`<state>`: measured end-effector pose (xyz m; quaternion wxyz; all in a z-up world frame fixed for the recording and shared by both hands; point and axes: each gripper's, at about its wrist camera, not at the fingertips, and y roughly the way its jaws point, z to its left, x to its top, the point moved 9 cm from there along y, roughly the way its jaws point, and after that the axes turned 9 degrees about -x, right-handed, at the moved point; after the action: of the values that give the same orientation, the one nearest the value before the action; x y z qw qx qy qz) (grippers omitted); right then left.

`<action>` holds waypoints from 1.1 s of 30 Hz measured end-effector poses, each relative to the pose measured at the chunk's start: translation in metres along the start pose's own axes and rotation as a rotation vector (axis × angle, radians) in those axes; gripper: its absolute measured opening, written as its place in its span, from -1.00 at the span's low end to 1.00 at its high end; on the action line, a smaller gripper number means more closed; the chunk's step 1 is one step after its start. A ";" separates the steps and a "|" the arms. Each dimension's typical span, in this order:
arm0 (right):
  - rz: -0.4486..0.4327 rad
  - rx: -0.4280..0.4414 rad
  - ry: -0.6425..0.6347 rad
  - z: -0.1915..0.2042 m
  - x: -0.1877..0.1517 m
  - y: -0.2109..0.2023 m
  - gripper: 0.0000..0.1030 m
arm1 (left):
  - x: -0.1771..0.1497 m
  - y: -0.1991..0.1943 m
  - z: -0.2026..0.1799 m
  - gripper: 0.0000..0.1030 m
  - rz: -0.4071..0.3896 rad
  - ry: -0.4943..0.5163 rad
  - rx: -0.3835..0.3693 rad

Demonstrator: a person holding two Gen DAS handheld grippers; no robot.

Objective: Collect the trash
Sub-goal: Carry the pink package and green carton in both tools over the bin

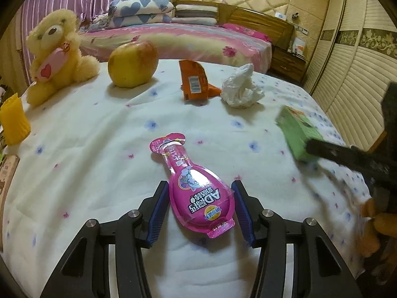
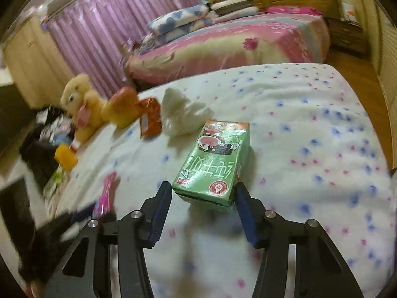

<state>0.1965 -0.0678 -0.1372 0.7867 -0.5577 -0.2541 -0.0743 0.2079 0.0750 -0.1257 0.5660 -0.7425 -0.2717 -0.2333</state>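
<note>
A pink snack wrapper [image 1: 196, 186] lies flat on the white flowered cloth, its wide end between the fingers of my open left gripper [image 1: 199, 191]. The pads stand beside it, apart from it. A green milk carton [image 2: 215, 159] lies on its side, its near end between the fingers of my open right gripper [image 2: 203, 193]. The carton [image 1: 295, 131] and the right gripper [image 1: 347, 154] show at the right of the left wrist view. An orange wrapper [image 1: 194, 80] and a crumpled white tissue [image 1: 239, 85] lie further back.
A yellow teddy bear [image 1: 54, 54], an apple [image 1: 132, 63] and a yellow ribbed cup [image 1: 13, 119] stand at the back left. The cloth-covered table [image 1: 86, 149] ends near a pink bed [image 1: 186, 37]. Dark clutter [image 2: 42, 144] lies left of the table.
</note>
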 end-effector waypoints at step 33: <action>-0.120 -0.080 0.193 -0.088 -0.025 -0.069 0.12 | -0.003 0.008 -0.106 -0.08 0.006 0.099 -0.143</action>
<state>0.1749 -0.1776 -0.1132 0.7787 -0.5627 -0.2070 -0.1849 0.2067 -0.0299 -0.1069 0.5250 -0.7694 -0.2242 -0.2868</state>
